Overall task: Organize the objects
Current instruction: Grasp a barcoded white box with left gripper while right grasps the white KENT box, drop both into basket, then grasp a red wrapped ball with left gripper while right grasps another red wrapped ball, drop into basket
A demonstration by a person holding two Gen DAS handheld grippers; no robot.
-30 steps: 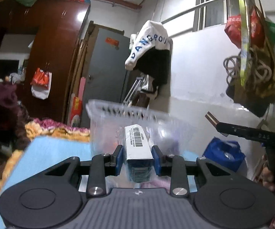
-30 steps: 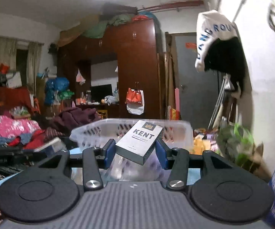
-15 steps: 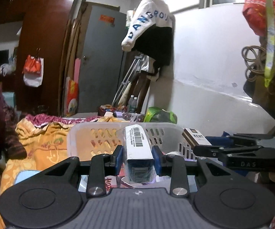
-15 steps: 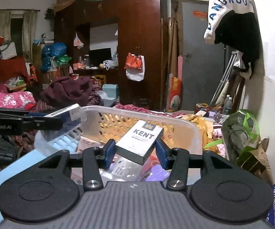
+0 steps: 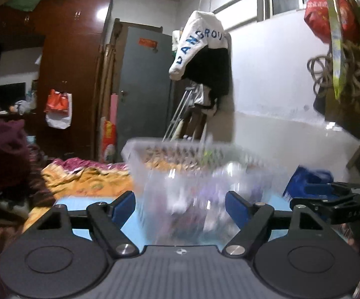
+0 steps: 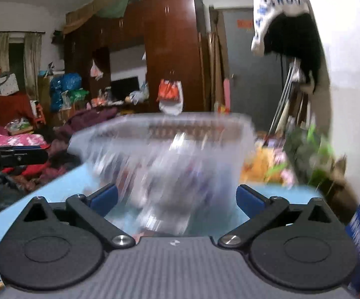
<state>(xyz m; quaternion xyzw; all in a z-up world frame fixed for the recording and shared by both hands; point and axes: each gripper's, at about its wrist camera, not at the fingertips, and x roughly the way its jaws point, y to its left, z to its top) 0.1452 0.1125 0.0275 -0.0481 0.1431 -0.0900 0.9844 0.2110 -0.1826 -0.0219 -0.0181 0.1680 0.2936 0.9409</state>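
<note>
- The left tool (image 5: 180, 205) has its jaws spread wide, having just been opening; nothing is pinched between the blue pads, only the blurred basket wall shows beyond the gap
- The right tool (image 6: 177, 198) stands spread as well, its jaws just opened, with no item between the pads
- The translucent plastic basket (image 5: 140, 164) sits on the light blue table (image 5: 80, 203), directly ahead of both tools; in the right wrist view it (image 6: 135, 129) fills the middle
- Items lie inside the basket, but motion blur makes them impossible to name
- In the left wrist view the right tool (image 5: 334, 199) reaches in from the right edge, beside the basket
- A white garment (image 5: 199, 39) hangs on the wall behind
</note>
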